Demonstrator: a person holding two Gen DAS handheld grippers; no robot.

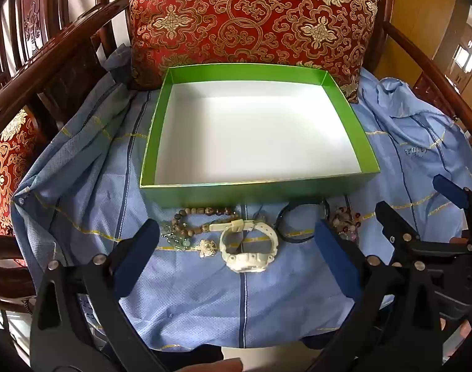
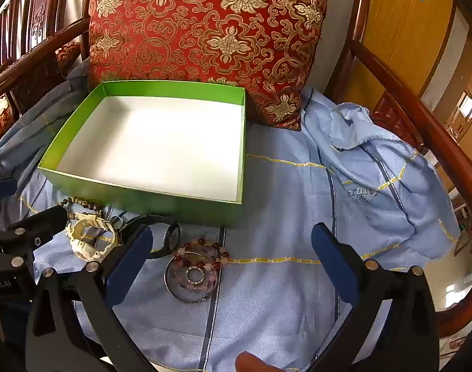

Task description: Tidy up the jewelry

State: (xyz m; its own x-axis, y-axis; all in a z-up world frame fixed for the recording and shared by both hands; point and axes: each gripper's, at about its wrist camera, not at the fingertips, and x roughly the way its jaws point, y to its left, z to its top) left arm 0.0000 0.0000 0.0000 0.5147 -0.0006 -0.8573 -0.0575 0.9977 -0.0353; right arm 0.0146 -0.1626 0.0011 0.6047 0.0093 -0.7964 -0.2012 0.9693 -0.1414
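The left tool (image 1: 236, 248) is hovering with its jaws spread wide and nothing between the pads, angled down over the blue cloth (image 1: 189, 294). Directly framed between its fingers (image 1: 136, 257), a white watch (image 1: 248, 248) is lying on the cloth. Just left of the watch, a brown bead bracelet (image 1: 202, 214) and a small silver charm (image 1: 207, 247) are resting, with a green pendant (image 1: 178, 241) beside them. To the right of the watch, a dark ring-shaped bangle (image 1: 298, 223) is lying close to the right finger.

The right tool (image 2: 233, 263) is likewise standing fully open and empty. Between its fingers (image 2: 127, 266), a red and pink bead bracelet (image 2: 202, 254) is lying on top of a round metal bangle (image 2: 191, 279). The dark bangle (image 2: 167, 235) is partly hidden behind the left finger, and the left tool's arm is covering part of the white watch (image 2: 87, 235).

Beyond all the jewelry, a green box (image 1: 254, 192) with a white floor is sitting open on the cloth, its near wall just behind the pieces. A red and gold cushion (image 1: 254, 18) is leaning behind the box. Wooden chair rails (image 2: 422, 108) are enclosing both sides.
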